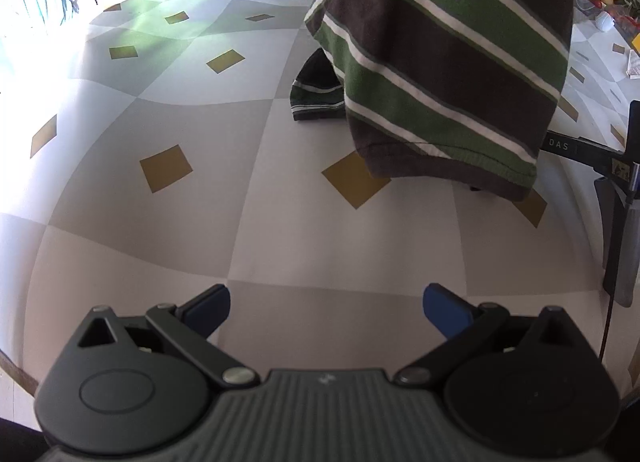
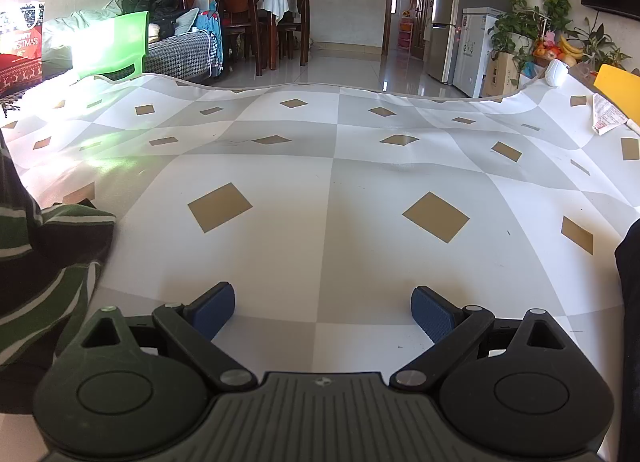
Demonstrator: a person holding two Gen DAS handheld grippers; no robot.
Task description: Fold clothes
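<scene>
Both hand-held grippers, left (image 1: 326,310) and right (image 2: 323,312), gape released above the checkered bench (image 1: 280,229); the striped shirt (image 1: 440,61) hangs beyond the left one

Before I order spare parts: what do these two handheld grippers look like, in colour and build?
Both look alike. The left gripper and right gripper have matte black linkage arms with silver pivot pins, blue textured pads on the fingers, two round black housings and a ribbed grey centre plate bearing a small pale mark. No sleeves show.
</scene>
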